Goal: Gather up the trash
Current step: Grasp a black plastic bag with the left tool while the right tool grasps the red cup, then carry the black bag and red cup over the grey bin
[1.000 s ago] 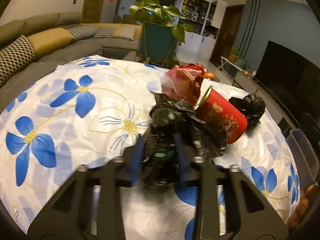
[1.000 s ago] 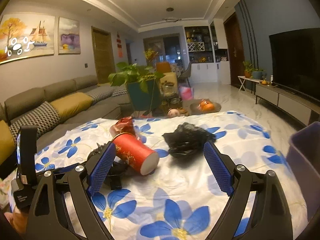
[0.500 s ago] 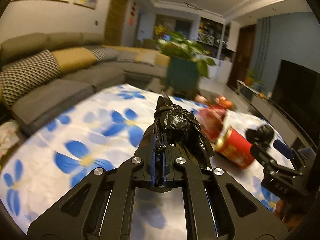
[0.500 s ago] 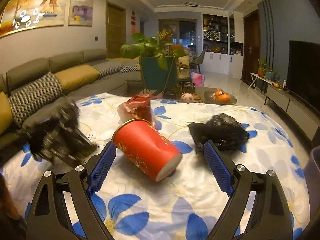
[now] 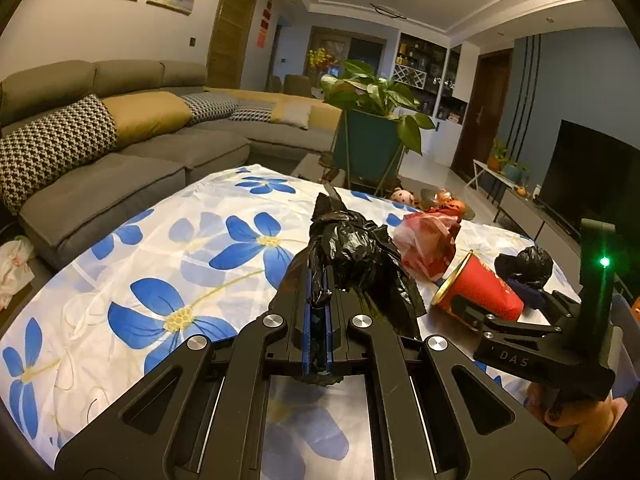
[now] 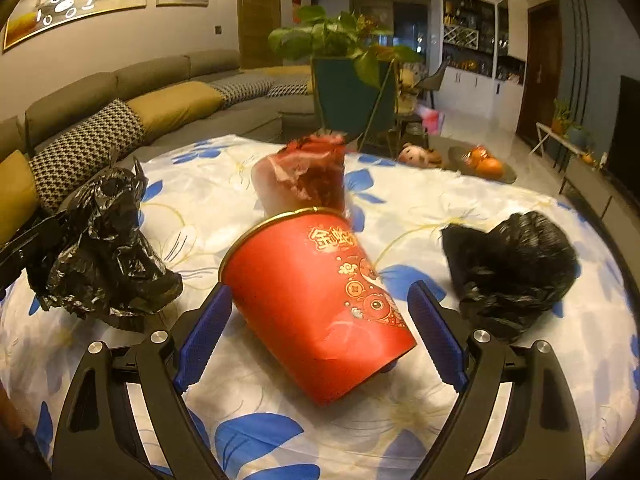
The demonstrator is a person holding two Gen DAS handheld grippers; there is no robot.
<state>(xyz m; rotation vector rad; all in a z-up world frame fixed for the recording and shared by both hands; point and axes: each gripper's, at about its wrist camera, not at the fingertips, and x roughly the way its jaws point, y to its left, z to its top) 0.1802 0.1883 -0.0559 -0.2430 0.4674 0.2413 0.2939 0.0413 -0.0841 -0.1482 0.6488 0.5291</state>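
Note:
My left gripper (image 5: 318,292) is shut on a crumpled black plastic bag (image 5: 352,256) and holds it above the flowered tablecloth (image 5: 160,264); the bag also shows at the left of the right wrist view (image 6: 104,256). My right gripper (image 6: 320,312) is open, its blue pads on either side of a red paper cup (image 6: 316,292) lying on its side. The cup also shows in the left wrist view (image 5: 480,292). A red-and-clear crumpled wrapper (image 6: 304,176) lies behind the cup. A second black bag (image 6: 516,268) lies to the cup's right.
A grey sofa with cushions (image 5: 120,128) runs along the left. A potted plant in a teal stand (image 6: 348,80) stands beyond the table. A tray with oranges (image 6: 484,164) sits on a low table behind. A TV (image 5: 592,176) is at the right.
My left gripper closed on the black bag and lifted it off the cloth. My right gripper moved forward until its open jaws came around the red cup.

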